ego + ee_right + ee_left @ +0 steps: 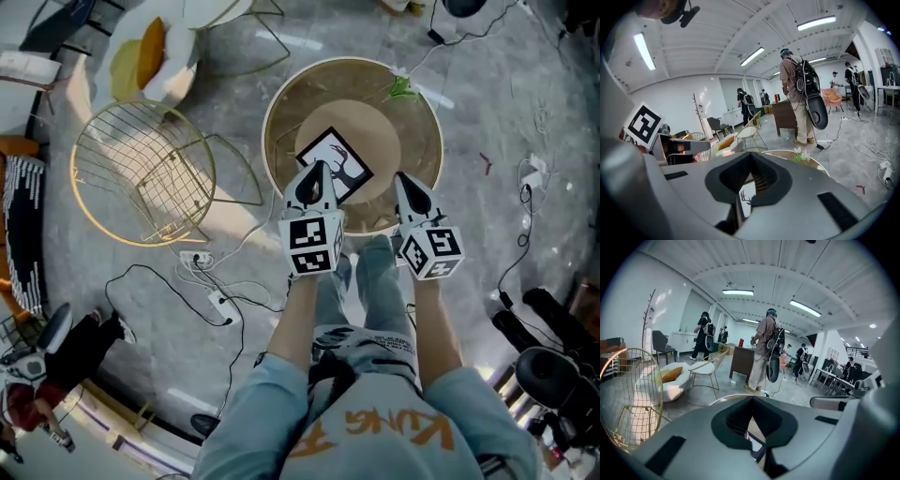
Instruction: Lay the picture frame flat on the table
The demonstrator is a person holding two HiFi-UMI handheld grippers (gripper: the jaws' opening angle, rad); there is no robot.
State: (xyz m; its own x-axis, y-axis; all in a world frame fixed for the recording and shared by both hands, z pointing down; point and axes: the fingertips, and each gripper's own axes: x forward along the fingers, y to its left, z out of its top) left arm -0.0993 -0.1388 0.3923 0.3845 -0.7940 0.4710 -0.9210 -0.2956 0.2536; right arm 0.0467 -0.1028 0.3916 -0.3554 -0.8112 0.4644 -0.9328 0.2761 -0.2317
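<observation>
Two grippers in play here: the left gripper (317, 178) and the right gripper (405, 183). Right at their tips, one picture frame (335, 161) on one round table (424, 141). Beyond the right gripper, one flower sprig (401, 87). Left of the left gripper, one wire chair (141, 173) and one yellow cushion (150, 52).

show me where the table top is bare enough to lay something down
Bare: far and right side of the table, between the picture frame and the flower at the rim. Crowded: the near edge, with left gripper, right gripper and frame.
</observation>
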